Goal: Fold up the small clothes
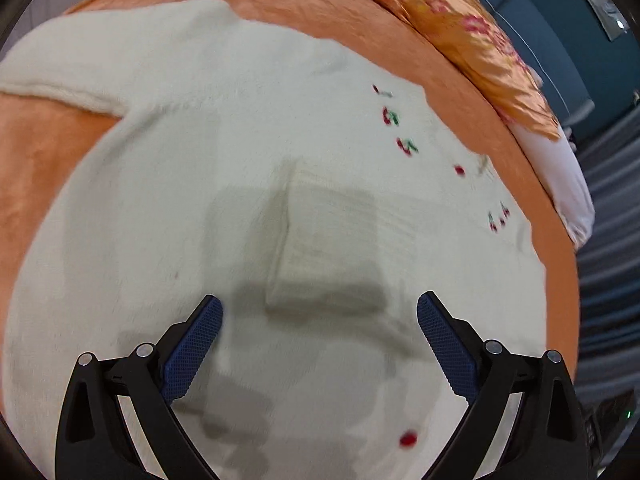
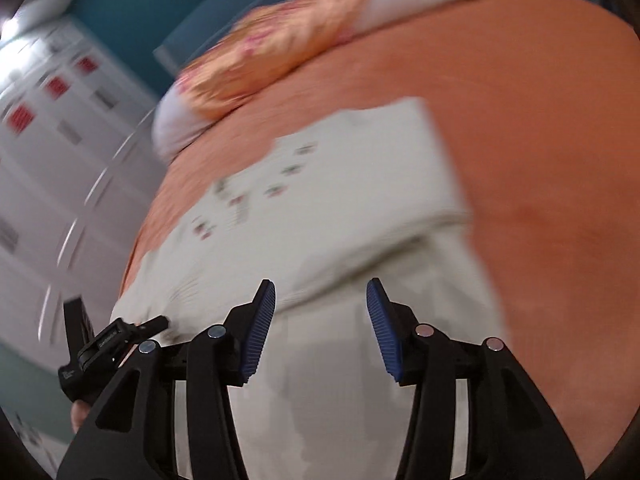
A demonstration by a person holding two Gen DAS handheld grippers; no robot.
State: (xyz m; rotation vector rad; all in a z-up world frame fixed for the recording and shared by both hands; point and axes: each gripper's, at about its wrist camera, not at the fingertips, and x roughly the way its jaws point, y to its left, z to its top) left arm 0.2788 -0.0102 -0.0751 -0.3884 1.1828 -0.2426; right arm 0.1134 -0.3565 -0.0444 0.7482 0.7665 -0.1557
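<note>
Sweater [image 1: 168, 168], cream with small cherry motifs, lies on the orange bedspread [image 1: 36, 168], 1 sleeve folded across its middle, the other apparently spread. Left gripper [image 1: 320, 312] and right gripper [image 2: 321, 300] hover above it, jaws apart, empty. Most folding looks undone.

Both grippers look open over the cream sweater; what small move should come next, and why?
Probably lower the left gripper onto the folded cuff ahead of it: the cream sweater lies on the orange bedspread, and neither it nor the right gripper holds cloth.
</note>
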